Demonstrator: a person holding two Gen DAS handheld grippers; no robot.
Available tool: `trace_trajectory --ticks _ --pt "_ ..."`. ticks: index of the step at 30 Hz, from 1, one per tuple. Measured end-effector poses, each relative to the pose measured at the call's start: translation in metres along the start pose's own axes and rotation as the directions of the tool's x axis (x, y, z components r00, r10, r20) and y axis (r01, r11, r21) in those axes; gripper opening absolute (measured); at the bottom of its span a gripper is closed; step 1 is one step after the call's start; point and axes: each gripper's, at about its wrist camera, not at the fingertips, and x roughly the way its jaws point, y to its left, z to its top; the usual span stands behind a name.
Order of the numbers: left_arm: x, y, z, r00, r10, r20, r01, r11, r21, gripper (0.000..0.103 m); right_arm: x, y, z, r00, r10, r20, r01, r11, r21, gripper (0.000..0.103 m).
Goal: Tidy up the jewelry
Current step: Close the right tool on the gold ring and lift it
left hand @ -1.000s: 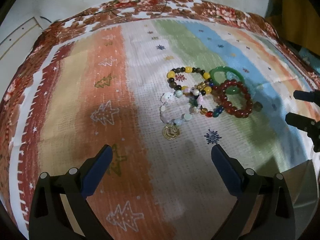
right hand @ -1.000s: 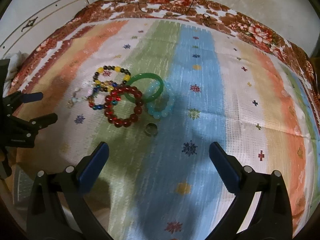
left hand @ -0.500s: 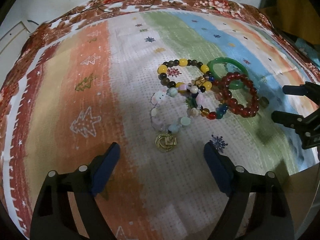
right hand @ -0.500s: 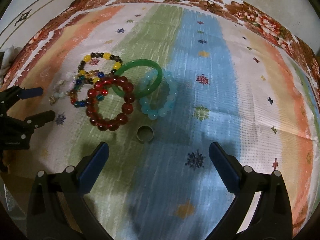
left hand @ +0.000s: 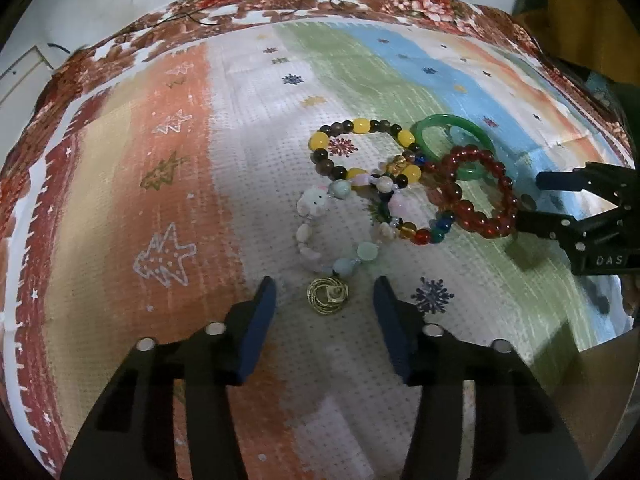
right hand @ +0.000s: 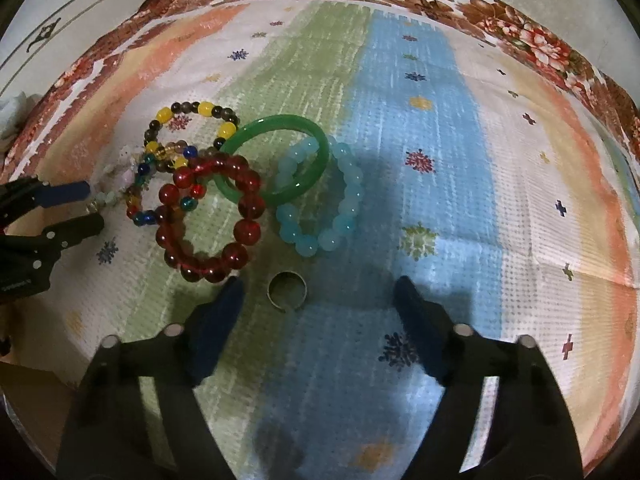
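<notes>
Left wrist view: the striped cloth (left hand: 224, 184) covers the tabletop, its floral border (left hand: 280, 0) curving along the far edge; wide bare cloth lies to the left of the jewelry. The left gripper (left hand: 324, 300) points down with its jaws closing, the gold pendant (left hand: 328, 296) lying between them, untouched on either side. Just beyond sits the pale stone bracelet (left hand: 316, 232), then the yellow-and-dark bead bracelet (left hand: 360, 148), a multicoloured bead bracelet (left hand: 416, 224), the red bead bracelet (left hand: 472, 196) and the green bangle (left hand: 452, 136), all overlapping in one cluster. The right gripper (left hand: 532, 204) enters from the right beside the red beads.

Right wrist view: the right gripper (right hand: 316, 292) has its jaws closing, with the silver ring (right hand: 287, 290) on the cloth between them, nearer the left one, not pinched. Ahead lie one red bead bracelet (right hand: 212, 216), one green bangle (right hand: 276, 160) and one pale blue bead bracelet (right hand: 320, 196), interlinked. Open cloth spreads to the right. No container shows.
</notes>
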Motion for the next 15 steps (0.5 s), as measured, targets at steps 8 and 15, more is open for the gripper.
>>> trace_trajectory --ticks 8,15 --pt "0.0002 0.0041 -0.0002 1.0 0.009 -0.017 -0.009 1.0 -0.02 0.019 -0.0014 0.0076 0.0005 0.999 0.042 -0.005 -0.043 0.999 -0.028 0.038" --pt "-0.0008 0.0039 -0.001 1.0 0.018 -0.016 -0.018 1.0 -0.011 0.018 -0.0017 0.0076 0.0005 0.998 0.058 -0.005 -0.058 0.998 -0.026 0.021"
